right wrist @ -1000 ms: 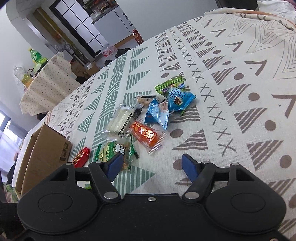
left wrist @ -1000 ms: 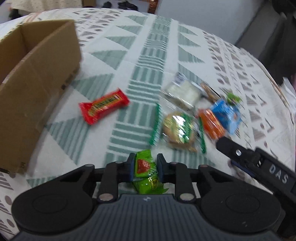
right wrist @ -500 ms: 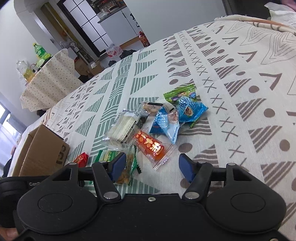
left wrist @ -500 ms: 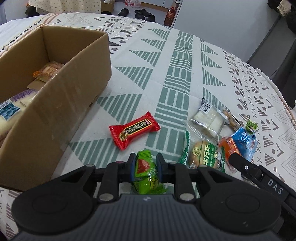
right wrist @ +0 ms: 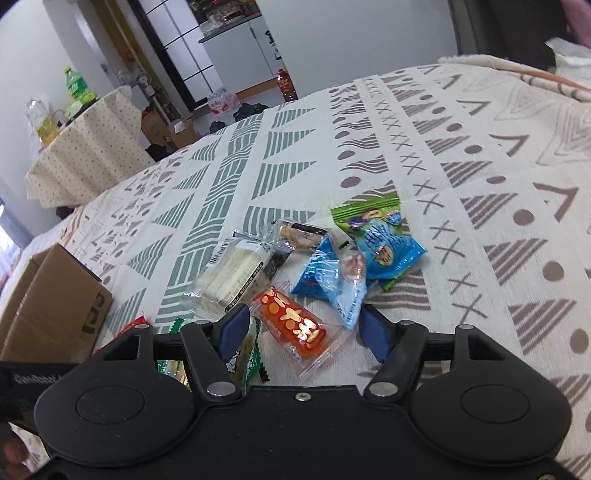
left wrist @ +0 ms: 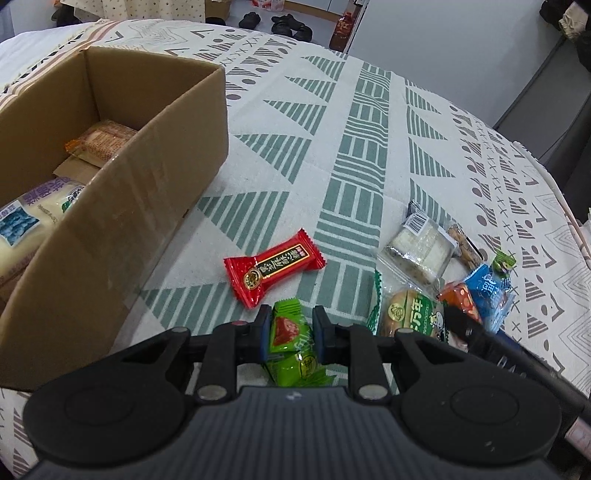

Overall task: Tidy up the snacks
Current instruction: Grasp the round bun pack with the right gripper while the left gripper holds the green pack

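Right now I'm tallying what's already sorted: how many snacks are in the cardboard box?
2 visible: an orange-brown packet at the far end of the cardboard box, and a white-and-blue bag nearer. The box wall may hide others.

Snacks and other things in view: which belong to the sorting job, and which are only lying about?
Job: green snack in left gripper, red bar, orange pack, blue packs, cardboard box, right gripper.
Lying about: shoes, green bottle.
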Available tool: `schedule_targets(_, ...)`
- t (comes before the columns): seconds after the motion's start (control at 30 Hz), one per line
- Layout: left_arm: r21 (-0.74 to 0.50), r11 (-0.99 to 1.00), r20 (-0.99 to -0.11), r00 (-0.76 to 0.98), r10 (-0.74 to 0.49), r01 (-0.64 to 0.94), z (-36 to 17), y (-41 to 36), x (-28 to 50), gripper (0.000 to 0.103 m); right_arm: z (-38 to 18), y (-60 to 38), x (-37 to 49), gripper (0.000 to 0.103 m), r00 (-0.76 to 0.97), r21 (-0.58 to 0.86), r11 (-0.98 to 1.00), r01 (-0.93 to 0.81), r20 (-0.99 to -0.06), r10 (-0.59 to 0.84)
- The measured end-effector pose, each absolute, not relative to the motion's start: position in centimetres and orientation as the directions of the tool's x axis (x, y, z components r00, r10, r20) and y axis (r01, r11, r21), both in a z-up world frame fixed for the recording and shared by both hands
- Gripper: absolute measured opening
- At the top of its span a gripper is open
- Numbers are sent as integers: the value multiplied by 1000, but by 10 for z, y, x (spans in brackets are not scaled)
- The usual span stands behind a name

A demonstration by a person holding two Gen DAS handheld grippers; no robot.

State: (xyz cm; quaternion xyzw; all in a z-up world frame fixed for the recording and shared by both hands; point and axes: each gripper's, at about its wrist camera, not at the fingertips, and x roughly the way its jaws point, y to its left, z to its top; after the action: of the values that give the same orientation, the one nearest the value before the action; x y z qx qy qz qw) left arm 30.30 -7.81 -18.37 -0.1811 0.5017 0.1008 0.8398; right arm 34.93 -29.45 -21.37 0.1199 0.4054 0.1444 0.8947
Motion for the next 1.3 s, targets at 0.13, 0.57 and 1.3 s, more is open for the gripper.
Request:
schedule_targets(0.13,-213,915,-871,491,-19,-343,-178,-79,301,22,-211,-287,342,55,610,264,946,-188,-723,323)
schedule_targets(0.57,-274,911,-833,549,-64,-309,-150,-76,288,22,-188,-285,309,1,602,265,942,-207,-724,336)
schedule_targets(1.3,-312,897,-817,570,-85,-314,-139,-59,274,22,-172,-266,288,76,604,306,943,-132,-730,321)
